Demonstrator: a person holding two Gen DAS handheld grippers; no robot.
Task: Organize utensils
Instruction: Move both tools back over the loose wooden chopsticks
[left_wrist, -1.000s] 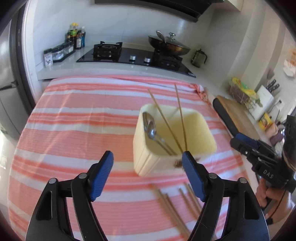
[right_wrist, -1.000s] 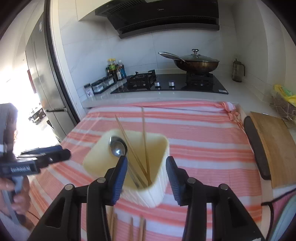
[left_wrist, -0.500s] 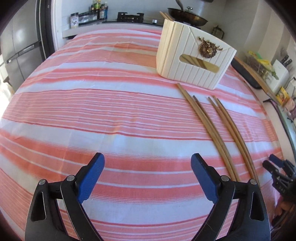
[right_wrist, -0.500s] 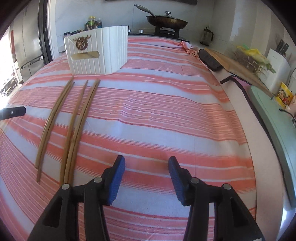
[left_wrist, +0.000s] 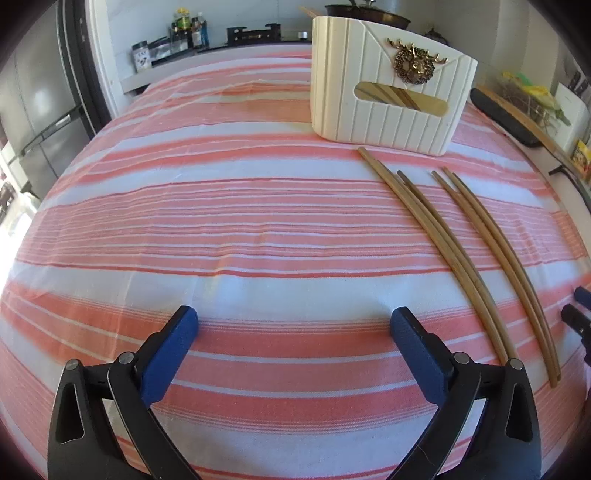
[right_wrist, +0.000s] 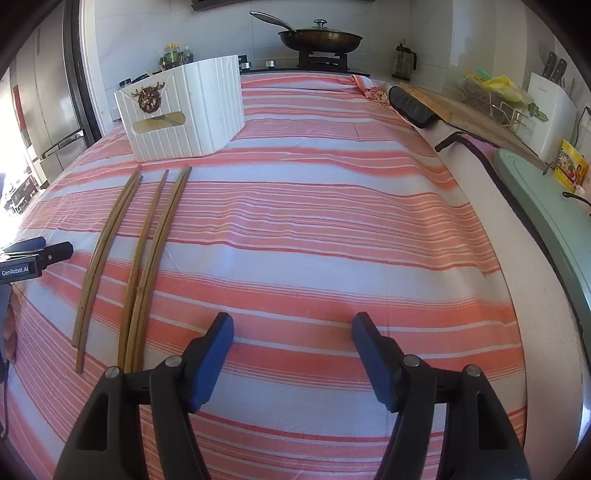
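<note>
A white ribbed utensil holder (left_wrist: 388, 92) with a gold ornament stands on the striped cloth; it also shows in the right wrist view (right_wrist: 184, 110). Several wooden chopsticks (left_wrist: 461, 251) lie on the cloth in front of it, also in the right wrist view (right_wrist: 140, 258). My left gripper (left_wrist: 293, 325) is open and empty, low over the cloth, left of the chopsticks. My right gripper (right_wrist: 291, 332) is open and empty, right of the chopsticks. The left gripper's tip shows at the right wrist view's left edge (right_wrist: 37, 254).
The pink-and-white striped cloth (right_wrist: 314, 221) covers the table. Behind are a stove with a lidded pan (right_wrist: 319, 37), spice bottles (left_wrist: 184, 29) and a fridge (left_wrist: 40, 103). A cutting board (right_wrist: 461, 110), a black holder and a knife block (right_wrist: 550, 110) lie to the right.
Both grippers have dropped from above the holder to low over the near cloth, and since half a second ago the left has edged closer to the holder. Both stay open.
</note>
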